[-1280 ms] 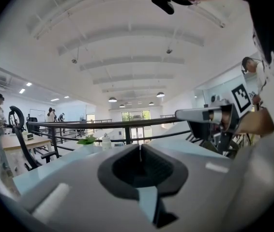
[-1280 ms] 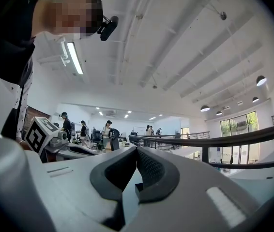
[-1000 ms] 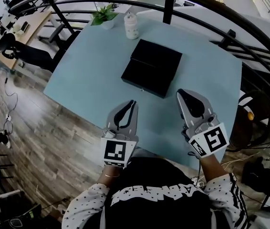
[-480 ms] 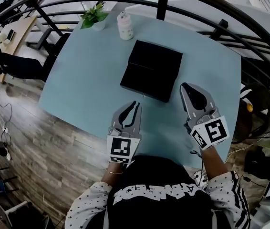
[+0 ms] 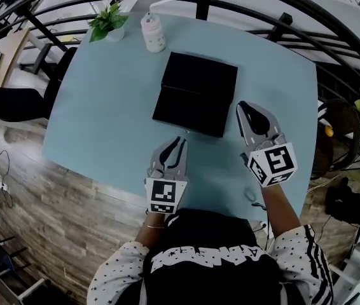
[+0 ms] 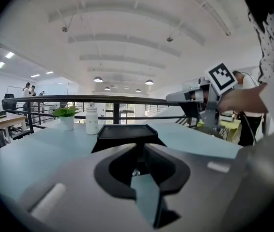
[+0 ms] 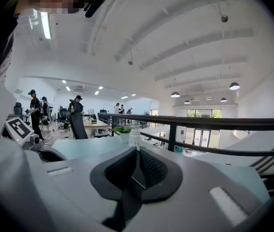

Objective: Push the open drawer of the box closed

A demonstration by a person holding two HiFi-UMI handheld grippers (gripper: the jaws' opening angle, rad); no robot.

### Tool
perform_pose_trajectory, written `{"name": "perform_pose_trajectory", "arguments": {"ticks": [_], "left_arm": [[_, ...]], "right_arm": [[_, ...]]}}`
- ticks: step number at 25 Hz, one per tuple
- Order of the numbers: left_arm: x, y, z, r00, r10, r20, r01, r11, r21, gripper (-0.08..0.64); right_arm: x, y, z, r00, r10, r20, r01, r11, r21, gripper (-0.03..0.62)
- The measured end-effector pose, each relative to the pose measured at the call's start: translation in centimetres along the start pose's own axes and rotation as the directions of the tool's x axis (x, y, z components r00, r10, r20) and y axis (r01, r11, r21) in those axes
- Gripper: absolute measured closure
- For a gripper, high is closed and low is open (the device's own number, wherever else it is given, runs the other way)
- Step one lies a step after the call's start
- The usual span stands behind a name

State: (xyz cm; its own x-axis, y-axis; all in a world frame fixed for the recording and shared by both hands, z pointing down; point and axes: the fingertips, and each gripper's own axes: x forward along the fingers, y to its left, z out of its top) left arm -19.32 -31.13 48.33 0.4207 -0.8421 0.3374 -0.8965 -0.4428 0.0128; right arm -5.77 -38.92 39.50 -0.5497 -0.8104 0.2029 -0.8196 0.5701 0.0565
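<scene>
The black box (image 5: pixel 199 75) lies mid-table, and its open drawer (image 5: pixel 185 112) sticks out toward me. My left gripper (image 5: pixel 181 141) is shut and empty, its tip just short of the drawer front. My right gripper (image 5: pixel 241 107) is also shut and empty, right beside the drawer's right near corner. In the left gripper view the box (image 6: pixel 126 131) sits straight ahead past the closed left gripper (image 6: pixel 138 147), with the right gripper (image 6: pixel 193 97) hovering to the right. The right gripper view shows that gripper's jaws (image 7: pixel 136 152) closed; the box is hidden behind them.
A white bottle (image 5: pixel 152 33) and a small potted plant (image 5: pixel 107 21) stand at the light blue table's (image 5: pixel 103 100) far left edge. A dark curved railing (image 5: pixel 275 18) runs behind the table. The table's near edge drops to a wooden floor (image 5: pixel 34 189).
Both grippers have moved forward toward the box. The left tip now sits closer to the drawer front, and the right gripper has come alongside the drawer's right corner.
</scene>
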Motion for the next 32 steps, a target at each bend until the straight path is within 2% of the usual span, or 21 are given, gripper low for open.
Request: {"name": "perform_pose_trajectory", "arguments": {"ticks": [9, 18, 32], "left_arm": [[2.7, 0.6, -3.9, 0.995, 0.025, -0.091, -0.027, 1.000, -0.015, 0.560], [4.6, 1.0, -6.8, 0.987, 0.045, -0.153, -0.054, 0.997, -0.054, 0.560], [7.1, 0.4, -8.7, 0.972, 0.042, -0.233, -0.056, 0.997, -0.056, 0.560]], "right_arm": [[3.7, -2.5, -4.5, 0.992, -0.038, -0.119, 0.038, 0.999, 0.005, 0.572], [6.6, -5.1, -8.7, 0.971, -0.092, -0.223, 0.102, 0.994, 0.032, 0.545], [9.0, -7.4, -12.7, 0.941, -0.095, -0.325, 0.125, 0.989, 0.074, 0.526]]}}
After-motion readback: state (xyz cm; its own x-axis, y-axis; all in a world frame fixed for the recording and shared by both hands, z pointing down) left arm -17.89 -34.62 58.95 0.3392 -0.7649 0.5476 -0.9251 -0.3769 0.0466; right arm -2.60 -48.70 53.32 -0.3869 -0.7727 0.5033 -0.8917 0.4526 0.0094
